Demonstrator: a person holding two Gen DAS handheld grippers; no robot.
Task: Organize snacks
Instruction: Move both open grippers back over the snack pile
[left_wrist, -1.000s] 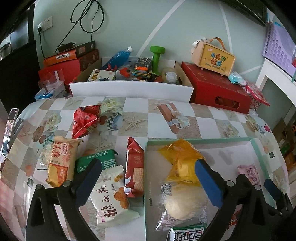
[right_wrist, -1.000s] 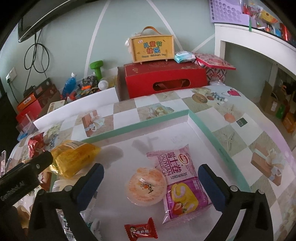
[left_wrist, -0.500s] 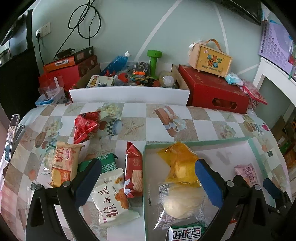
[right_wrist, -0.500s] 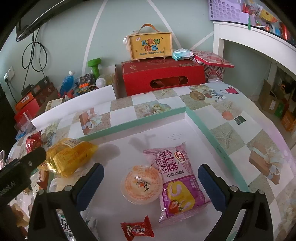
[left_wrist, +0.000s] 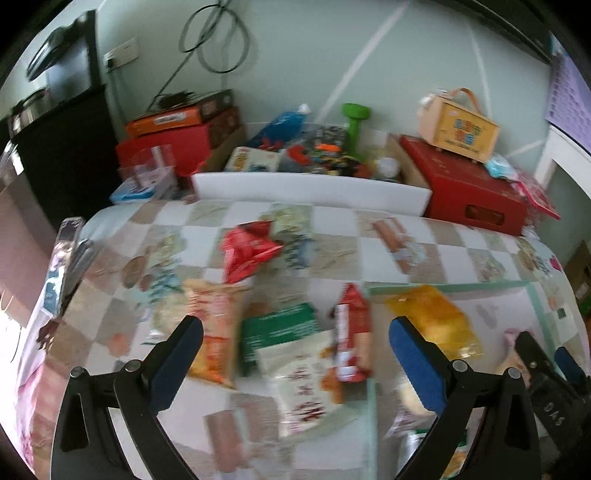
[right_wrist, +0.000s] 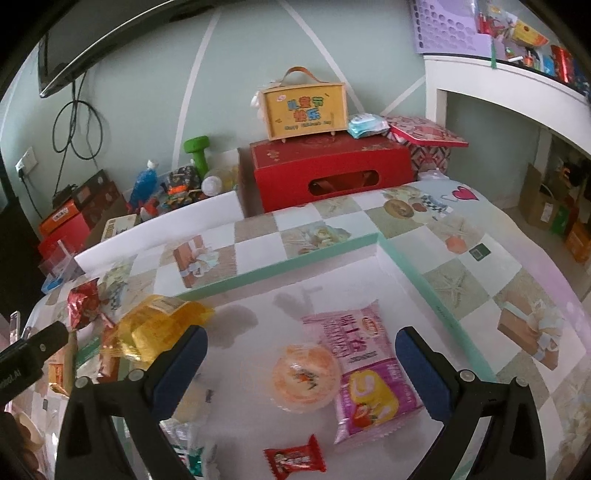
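Hovering over the green-rimmed tray (right_wrist: 413, 266), the right claw (right_wrist: 301, 363) is held wide apart with nothing between its pads. Inside the tray, nearest that claw, a red candy (right_wrist: 294, 459) is seen, then an orange jelly cup (right_wrist: 306, 372) touching a pink snack packet (right_wrist: 364, 373), and a yellow packet (right_wrist: 162, 328) by the tray's left edge. Left of the tray, the left claw (left_wrist: 295, 354) is spread wide and empty above a white packet (left_wrist: 304, 380), a green packet (left_wrist: 277, 332) and a red biscuit packet (left_wrist: 351, 338) on the tabletop (left_wrist: 332, 258). Beyond the tray, a red box (right_wrist: 328, 173) is seen.
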